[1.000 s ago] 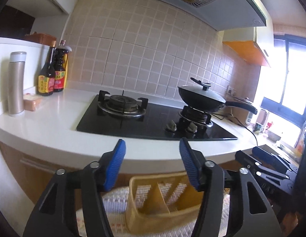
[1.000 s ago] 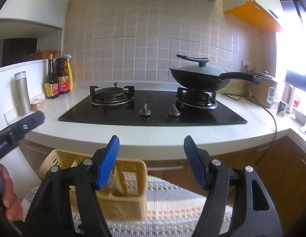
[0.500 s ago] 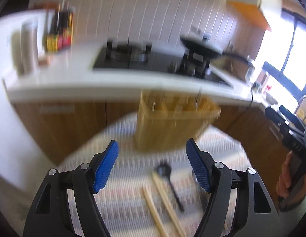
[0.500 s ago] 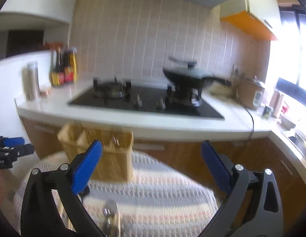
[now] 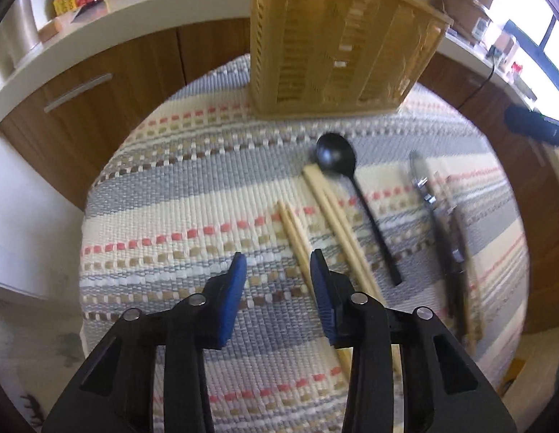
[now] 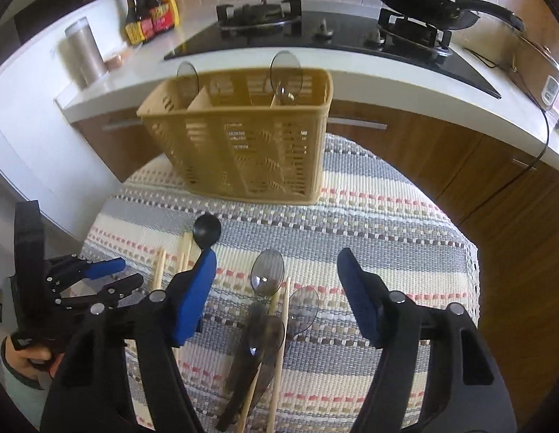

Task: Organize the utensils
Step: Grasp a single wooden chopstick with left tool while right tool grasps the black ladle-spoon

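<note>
Now both claws empty before yellow caddy [image 6: 243,144]: left gripper [image 5: 277,263] just narrowed beside chopsticks [image 5: 295,238]; right gripper [image 6: 276,267] closing, wide over spoons [image 6: 267,274].

Both tipped down from facing the stove to looking onto the striped cloth [image 5: 178,195]. Left hand-held gripper [image 5: 277,270] lowered close over the cloth, jaws just narrowed with nothing between them, right pad beside a pair of chopsticks [image 5: 295,238]. Right hand-held gripper [image 6: 276,288] jaws just drawn in from wide, still apart and empty, above the clear spoons [image 6: 267,274]. Black spoon [image 5: 337,158] and yellow caddy [image 6: 243,137] now fully in sight
</note>
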The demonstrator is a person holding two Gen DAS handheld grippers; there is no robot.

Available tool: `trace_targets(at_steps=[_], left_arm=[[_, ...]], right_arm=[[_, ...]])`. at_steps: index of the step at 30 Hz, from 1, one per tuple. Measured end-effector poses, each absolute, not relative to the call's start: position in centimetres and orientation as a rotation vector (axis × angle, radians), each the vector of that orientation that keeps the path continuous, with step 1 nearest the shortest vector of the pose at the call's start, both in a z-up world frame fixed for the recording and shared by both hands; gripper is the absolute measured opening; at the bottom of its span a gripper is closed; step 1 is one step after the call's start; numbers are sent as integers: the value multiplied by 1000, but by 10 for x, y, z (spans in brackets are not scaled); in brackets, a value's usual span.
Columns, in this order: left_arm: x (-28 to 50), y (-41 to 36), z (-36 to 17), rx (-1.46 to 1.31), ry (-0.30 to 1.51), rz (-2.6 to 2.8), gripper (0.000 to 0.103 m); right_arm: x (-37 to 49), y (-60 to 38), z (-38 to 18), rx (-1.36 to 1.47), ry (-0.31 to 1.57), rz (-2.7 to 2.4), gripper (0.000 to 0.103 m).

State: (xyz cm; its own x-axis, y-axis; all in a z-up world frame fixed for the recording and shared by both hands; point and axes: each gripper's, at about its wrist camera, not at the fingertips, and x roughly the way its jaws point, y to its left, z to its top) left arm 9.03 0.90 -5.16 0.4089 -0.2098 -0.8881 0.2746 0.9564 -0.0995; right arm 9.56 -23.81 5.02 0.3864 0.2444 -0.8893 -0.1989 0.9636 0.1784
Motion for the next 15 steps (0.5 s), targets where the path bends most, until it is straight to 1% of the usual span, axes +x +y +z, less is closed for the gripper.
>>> trace_targets(at_steps=[1, 3, 6, 10, 15], left_arm=[[89, 7, -54, 73, 1104, -309, 30], [88, 4, -62, 88, 1110, -311, 30], [84, -1, -65, 122, 1093, -298, 30], [81, -5, -63, 136, 1100, -292, 29], [77, -12, -64, 146, 1105, -289, 33]], right_arm=[[94, -236, 48, 34, 1142, 281, 63], [95, -233, 44, 23, 1152, 285, 58], [96, -228, 39, 8, 1168, 297, 55], [96, -222, 34, -13, 1172, 302, 55], [97, -217, 25, -22, 1189, 306, 55]])
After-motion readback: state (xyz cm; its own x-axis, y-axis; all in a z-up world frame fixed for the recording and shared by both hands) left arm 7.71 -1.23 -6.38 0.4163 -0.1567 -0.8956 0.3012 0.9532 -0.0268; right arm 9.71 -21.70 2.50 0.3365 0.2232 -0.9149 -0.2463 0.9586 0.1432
